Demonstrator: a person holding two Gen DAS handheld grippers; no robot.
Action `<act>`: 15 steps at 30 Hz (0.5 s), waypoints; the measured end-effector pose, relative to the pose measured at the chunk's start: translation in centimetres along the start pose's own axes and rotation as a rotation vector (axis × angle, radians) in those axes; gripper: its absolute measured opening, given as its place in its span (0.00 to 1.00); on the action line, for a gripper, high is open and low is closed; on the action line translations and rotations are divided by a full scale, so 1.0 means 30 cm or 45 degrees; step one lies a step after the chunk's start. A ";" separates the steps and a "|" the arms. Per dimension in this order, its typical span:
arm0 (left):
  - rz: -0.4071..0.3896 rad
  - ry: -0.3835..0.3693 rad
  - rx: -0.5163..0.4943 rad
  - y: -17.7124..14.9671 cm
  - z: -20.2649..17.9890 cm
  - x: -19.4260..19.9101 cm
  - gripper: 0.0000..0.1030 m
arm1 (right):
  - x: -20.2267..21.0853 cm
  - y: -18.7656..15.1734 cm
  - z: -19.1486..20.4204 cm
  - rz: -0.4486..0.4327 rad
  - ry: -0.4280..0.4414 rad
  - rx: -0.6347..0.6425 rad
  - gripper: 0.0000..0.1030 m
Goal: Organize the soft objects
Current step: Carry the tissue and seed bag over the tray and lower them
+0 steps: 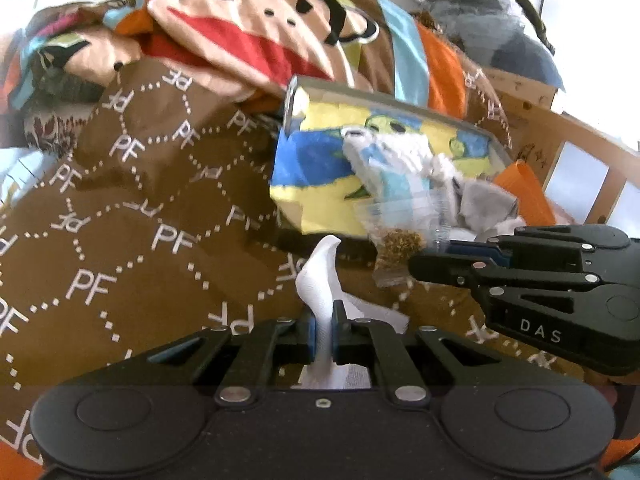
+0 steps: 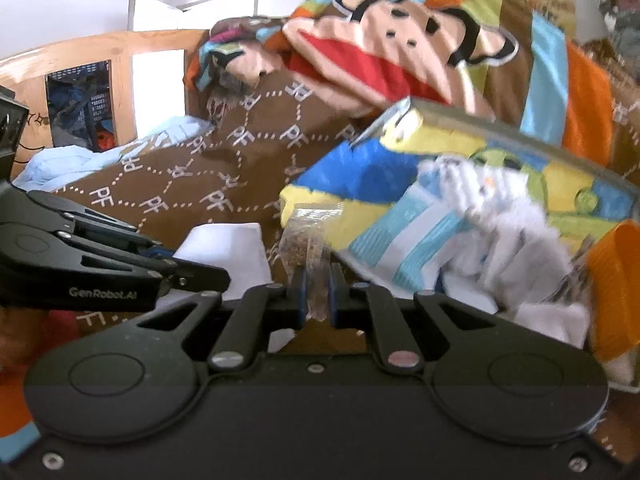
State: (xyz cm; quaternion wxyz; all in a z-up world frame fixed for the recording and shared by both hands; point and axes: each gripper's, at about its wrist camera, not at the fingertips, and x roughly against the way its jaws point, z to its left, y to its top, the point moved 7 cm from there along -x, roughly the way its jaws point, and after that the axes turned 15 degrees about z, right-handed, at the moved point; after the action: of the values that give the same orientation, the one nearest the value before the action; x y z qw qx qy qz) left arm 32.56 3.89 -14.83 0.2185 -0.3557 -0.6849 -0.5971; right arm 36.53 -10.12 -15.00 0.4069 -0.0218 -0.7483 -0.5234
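Item 1: left hand-held gripper [image 1: 321, 330], clenched on a white sock [image 1: 320, 280]; the cloth stands up between the pads, its loose end trailing onto the brown blanket [image 1: 140, 200] of the bed, presumably pinched so it can be lifted clear of the bedding

Item 2: right hand-held gripper [image 2: 317, 294], clenched on a clear plastic bag [image 2: 310, 248] holding brown crumbly matter; likely gripped to take it out from among the soft things, being no cloth itself

Item 3: open box [image 1: 400, 98] with a yellow-and-blue lining, tilted on the bed just beyond both grippers; the apparent collecting place

Item 4: heap of light blue, white and grey cloth pieces [image 1: 404, 164] spilling over the box's near edge; blurred, individual pieces hard to tell apart

Item 5: monkey-face blanket [image 1: 260, 20], bunched behind the box

Item 6: wooden bed frame [image 2: 80, 48], at the back
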 end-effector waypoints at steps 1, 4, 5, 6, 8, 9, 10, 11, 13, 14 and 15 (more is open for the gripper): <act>-0.019 0.005 0.006 0.007 -0.006 0.014 0.06 | 0.020 0.013 -0.012 -0.023 -0.012 -0.011 0.05; -0.090 0.019 0.009 0.042 -0.034 0.063 0.06 | 0.079 0.054 -0.061 -0.093 -0.037 -0.053 0.05; -0.117 0.029 0.001 0.060 -0.049 0.078 0.06 | 0.101 0.064 -0.079 -0.117 -0.049 -0.066 0.05; -0.139 0.034 -0.006 0.078 -0.064 0.089 0.06 | 0.125 0.073 -0.099 -0.142 -0.063 -0.081 0.05; -0.187 0.032 -0.018 0.123 -0.101 0.110 0.06 | 0.165 0.088 -0.141 -0.182 -0.091 -0.115 0.05; -0.208 0.026 -0.021 0.148 -0.119 0.116 0.06 | 0.184 0.094 -0.165 -0.200 -0.105 -0.137 0.05; -0.231 0.019 -0.021 0.175 -0.136 0.121 0.06 | 0.196 0.100 -0.184 -0.212 -0.116 -0.154 0.05; -0.259 0.014 -0.020 0.210 -0.156 0.122 0.06 | 0.209 0.104 -0.207 -0.224 -0.127 -0.172 0.05; -0.309 0.013 -0.028 0.275 -0.193 0.120 0.06 | 0.222 0.108 -0.246 -0.237 -0.146 -0.205 0.05; -0.333 0.024 -0.039 0.305 -0.210 0.116 0.06 | 0.225 0.108 -0.264 -0.237 -0.154 -0.222 0.05; -0.354 0.040 -0.050 0.335 -0.225 0.107 0.07 | 0.228 0.101 -0.284 -0.230 -0.157 -0.236 0.05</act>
State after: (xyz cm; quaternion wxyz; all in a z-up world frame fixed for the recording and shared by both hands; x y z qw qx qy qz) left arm 37.13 -1.61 -4.55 0.1372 -0.2521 -0.7122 -0.6406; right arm 38.35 -18.26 -7.33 0.3076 -0.0240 -0.7194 -0.6223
